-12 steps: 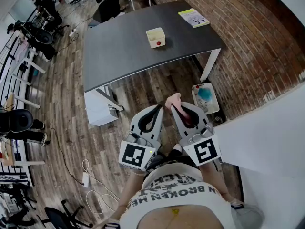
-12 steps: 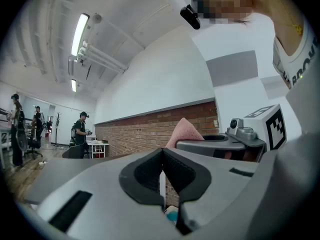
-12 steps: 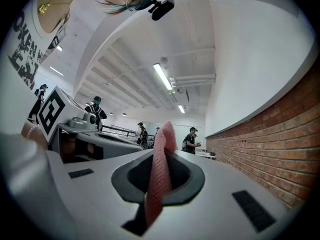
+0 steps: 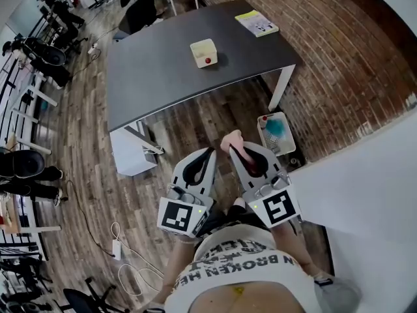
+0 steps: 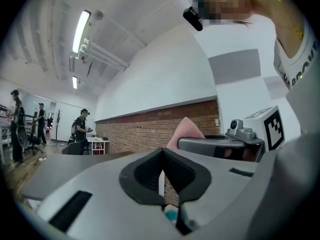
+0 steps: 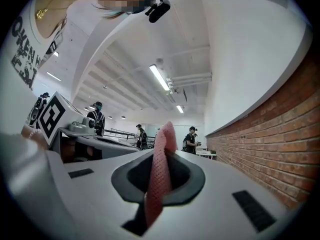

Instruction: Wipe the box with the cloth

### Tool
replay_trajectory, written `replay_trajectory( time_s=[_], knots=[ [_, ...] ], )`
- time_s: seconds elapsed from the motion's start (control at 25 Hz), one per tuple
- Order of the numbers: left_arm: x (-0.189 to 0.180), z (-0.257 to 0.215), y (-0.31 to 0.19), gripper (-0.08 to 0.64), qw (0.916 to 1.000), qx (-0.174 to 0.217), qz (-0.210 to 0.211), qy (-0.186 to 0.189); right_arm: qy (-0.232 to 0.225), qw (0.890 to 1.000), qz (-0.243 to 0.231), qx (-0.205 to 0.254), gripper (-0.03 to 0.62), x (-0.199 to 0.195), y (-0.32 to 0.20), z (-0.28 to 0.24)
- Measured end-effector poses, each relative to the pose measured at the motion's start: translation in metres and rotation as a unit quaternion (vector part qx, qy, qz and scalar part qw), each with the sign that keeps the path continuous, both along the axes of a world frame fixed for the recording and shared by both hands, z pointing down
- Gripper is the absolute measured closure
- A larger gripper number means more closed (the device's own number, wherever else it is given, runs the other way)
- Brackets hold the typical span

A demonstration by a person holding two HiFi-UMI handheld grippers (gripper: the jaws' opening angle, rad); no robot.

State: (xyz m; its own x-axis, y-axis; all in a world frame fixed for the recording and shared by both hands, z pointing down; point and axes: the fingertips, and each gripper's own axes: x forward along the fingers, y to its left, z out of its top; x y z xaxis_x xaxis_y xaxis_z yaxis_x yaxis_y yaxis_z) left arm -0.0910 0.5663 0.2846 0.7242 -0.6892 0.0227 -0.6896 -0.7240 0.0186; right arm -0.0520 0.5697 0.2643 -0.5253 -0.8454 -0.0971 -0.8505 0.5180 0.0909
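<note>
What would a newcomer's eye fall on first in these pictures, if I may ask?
Probably the pink mesh cloth, pinched in the shut right gripper close to the person's body. Next comes the small cream box with a red spot, sitting on the dark grey table ahead, beside the red brick wall. The left gripper is shut and empty.

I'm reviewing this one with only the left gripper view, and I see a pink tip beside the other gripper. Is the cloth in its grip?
Observer: Yes, the right gripper is shut on the pink cloth, which stands up between its jaws.
Operator: Where's the box?
Observer: The cream box sits on the dark table, far ahead of the cloth and untouched.
Operator: Anything else up there?
Observer: A yellow booklet lies near the table's far right corner.
</note>
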Motion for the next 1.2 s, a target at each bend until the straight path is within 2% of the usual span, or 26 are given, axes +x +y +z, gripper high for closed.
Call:
replay_trajectory(
  time_s=[0.36,0.92,1.2],
  knots=[
    [-0.005,0.011,-0.041,0.554,0.9999,-0.012,-0.008,-0.001,0.004,1.0,0.001,-0.011,0.575,-0.002,-0.039,0.012],
    [-0.019,0.014,-0.221,0.554,0.9974,-0.016,0.066,0.023,0.028,0.999,0.041,-0.012,0.575,-0.031,-0.214,0.017],
    [-0.032,0.026,-0.272,0.554,0.9959,-0.031,0.084,0.011,0.029,0.998,0.047,-0.028,0.575,-0.048,-0.273,0.028]
  ],
)
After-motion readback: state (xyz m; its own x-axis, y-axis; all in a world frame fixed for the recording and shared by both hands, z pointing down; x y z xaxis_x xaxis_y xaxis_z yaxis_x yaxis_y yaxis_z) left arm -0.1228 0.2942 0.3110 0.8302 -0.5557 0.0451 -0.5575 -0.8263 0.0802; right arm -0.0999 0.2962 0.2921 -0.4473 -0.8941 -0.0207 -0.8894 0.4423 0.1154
